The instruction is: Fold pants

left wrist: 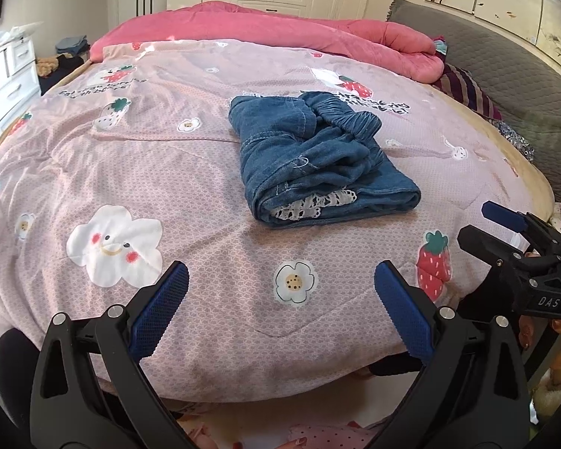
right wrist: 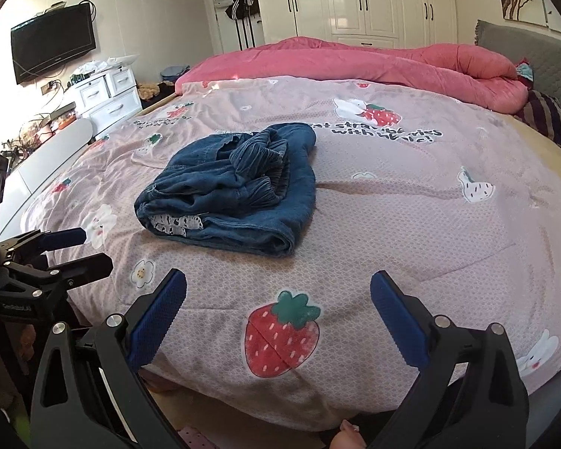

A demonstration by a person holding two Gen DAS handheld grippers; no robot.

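With the left gripper (left wrist: 280, 295) and right gripper (right wrist: 278, 299) both spread wide and empty near the bed (left wrist: 205, 194) edge, the pants (left wrist: 314, 157) sit mid-bed in a loose bundle whose bunched top layers could slump open if nudged.

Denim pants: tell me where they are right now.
The folded denim pants lie mid-bed on the pink strawberry-print quilt, ahead of both open grippers, untouched.
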